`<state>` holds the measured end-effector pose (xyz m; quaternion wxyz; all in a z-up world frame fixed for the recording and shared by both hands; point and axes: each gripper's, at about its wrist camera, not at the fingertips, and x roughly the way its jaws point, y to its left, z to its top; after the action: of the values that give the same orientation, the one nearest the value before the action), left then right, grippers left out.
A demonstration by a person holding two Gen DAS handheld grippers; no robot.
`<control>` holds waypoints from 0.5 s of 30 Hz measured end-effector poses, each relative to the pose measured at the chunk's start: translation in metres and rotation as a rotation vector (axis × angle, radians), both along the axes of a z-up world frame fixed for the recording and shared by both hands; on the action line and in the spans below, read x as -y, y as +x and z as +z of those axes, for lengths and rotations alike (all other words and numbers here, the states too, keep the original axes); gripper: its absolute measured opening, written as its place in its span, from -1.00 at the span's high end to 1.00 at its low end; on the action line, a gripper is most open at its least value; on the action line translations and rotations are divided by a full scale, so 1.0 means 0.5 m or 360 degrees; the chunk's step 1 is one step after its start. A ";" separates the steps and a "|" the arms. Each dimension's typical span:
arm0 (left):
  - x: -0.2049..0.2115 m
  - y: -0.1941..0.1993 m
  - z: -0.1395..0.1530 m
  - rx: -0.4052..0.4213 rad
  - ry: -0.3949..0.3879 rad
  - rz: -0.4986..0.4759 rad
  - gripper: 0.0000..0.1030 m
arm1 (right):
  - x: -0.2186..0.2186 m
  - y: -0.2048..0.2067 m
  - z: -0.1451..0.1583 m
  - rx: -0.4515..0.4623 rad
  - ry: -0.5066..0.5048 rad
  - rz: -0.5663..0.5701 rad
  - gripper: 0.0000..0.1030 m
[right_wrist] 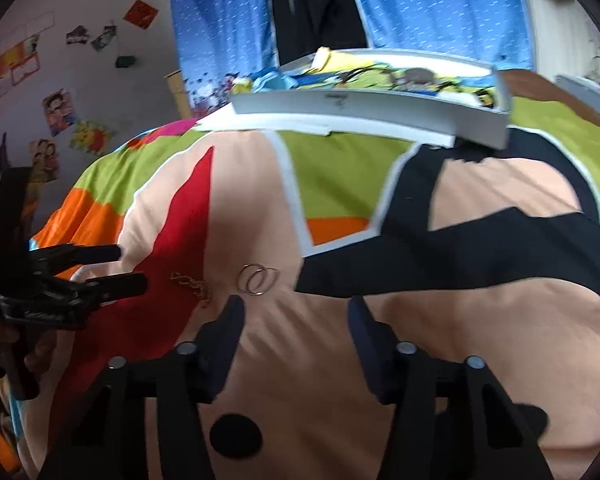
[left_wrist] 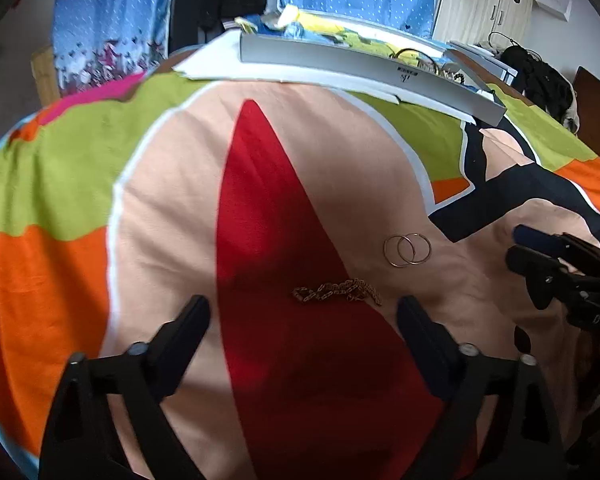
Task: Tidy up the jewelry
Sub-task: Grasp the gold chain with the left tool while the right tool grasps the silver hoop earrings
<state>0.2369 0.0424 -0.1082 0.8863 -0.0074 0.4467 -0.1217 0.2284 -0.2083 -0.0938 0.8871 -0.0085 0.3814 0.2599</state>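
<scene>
Left claw [left_wrist: 304,308] spread wide, empty, hovering low over the bedspread [left_wrist: 172,184]. Chain [left_wrist: 338,291] lying just ahead, dead between the fingers, long axis crosswise to the approach. Hoops [left_wrist: 407,249] overlapping a bit farther out, off to the right. Right claw [right_wrist: 296,306] also spread, nothing pinched, hoops just ahead and slightly left. Tray [left_wrist: 364,68] well apart at the far edge. Looks like left nearer the chain, right nearer the hoops.
</scene>
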 end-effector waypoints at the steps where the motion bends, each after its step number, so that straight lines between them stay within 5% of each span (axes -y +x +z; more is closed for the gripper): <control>1: -0.002 0.011 -0.008 -0.0027 -0.0012 -0.0014 -0.43 | -0.005 0.006 -0.003 -0.0013 0.0000 0.0026 0.19; 5: -0.002 0.042 -0.041 -0.0125 -0.0023 -0.0079 0.04 | -0.032 0.034 -0.013 -0.0061 -0.0006 0.0141 0.41; 15: 0.004 0.069 -0.068 -0.0160 0.0011 -0.0187 0.08 | -0.080 0.112 -0.035 -0.0181 -0.0054 0.0211 0.42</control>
<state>0.2714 0.0403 -0.1424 0.8541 0.0159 0.4908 -0.1715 0.2842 -0.1682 -0.1114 0.8446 -0.0338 0.4341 0.3115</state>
